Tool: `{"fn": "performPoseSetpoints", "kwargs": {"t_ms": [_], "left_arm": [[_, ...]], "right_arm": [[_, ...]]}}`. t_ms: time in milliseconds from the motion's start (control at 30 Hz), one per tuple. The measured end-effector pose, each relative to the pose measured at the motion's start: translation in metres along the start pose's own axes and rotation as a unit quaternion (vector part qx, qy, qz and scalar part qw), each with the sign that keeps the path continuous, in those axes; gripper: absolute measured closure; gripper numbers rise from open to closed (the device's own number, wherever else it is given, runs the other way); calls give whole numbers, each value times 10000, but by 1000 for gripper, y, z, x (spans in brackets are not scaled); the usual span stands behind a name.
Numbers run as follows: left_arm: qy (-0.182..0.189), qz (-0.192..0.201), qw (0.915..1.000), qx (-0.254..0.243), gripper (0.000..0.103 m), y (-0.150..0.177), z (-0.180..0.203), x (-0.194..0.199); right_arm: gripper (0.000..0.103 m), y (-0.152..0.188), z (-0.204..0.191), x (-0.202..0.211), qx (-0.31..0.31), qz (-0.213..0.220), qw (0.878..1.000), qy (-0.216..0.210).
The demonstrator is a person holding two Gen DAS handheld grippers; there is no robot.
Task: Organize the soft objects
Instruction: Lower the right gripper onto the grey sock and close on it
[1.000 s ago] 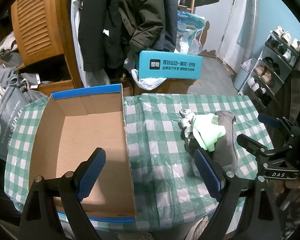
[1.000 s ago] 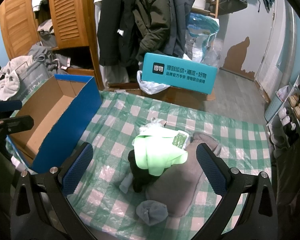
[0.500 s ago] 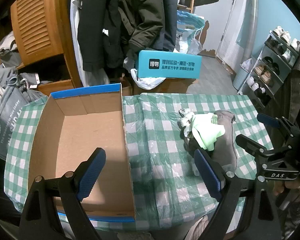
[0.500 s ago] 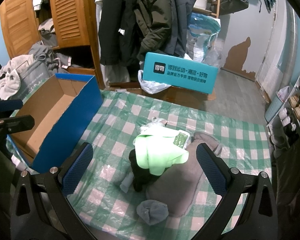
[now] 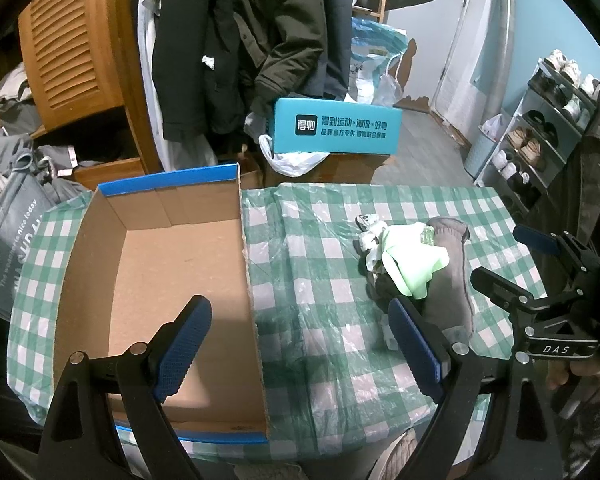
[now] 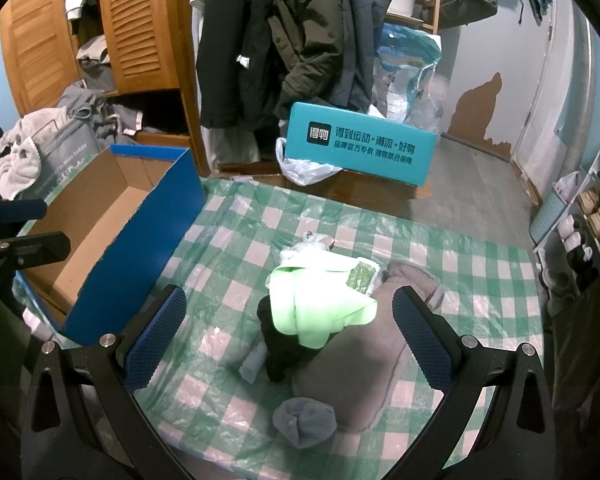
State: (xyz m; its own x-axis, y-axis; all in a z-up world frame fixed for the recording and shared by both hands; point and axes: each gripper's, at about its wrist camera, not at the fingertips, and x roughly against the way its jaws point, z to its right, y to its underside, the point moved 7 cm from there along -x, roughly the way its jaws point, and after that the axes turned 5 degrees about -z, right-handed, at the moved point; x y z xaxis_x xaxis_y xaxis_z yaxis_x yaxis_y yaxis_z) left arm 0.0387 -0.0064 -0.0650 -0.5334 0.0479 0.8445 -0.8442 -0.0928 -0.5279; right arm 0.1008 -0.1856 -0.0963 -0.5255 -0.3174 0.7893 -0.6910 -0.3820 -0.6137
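Tongs first: the right gripper [image 6: 286, 332] hangs with fingers wide apart over the heap of soft things, holding nothing. The left gripper [image 5: 298, 344], likewise spread and empty, straddles the wall of the cardboard box [image 5: 172, 280]. The green cloth [image 6: 320, 304] tops the heap on the checked tablecloth [image 6: 236, 240]; it looks light and limp, best pinched at a bunched fold.

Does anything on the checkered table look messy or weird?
Yes. The soft things lie in a jumbled heap: a light green cloth draped over a black item, on a grey sock. The cardboard box beside them holds nothing.
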Motion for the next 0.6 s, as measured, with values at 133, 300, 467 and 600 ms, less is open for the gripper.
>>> {"fn": "performPoseSetpoints", "kwargs": {"t_ms": [133,300,467,600], "left_arm": [[0,-30,10000,-35,12,6,5,-1],[40,-170,9998,-90,12,18,15,-9],[127,-375,9991,-155,12,16,21,-24],[82,-565,9980,-272,12,19,28,-39]], "right_arm": [[2,1,0,-1,-4,-7,10000,1],[2,10,2,-4,-4,-47,10000,20],[2,14,11,-6,-47,-186,9998,59],[2,25,21,-13,-177,-398,9991,15]]}}
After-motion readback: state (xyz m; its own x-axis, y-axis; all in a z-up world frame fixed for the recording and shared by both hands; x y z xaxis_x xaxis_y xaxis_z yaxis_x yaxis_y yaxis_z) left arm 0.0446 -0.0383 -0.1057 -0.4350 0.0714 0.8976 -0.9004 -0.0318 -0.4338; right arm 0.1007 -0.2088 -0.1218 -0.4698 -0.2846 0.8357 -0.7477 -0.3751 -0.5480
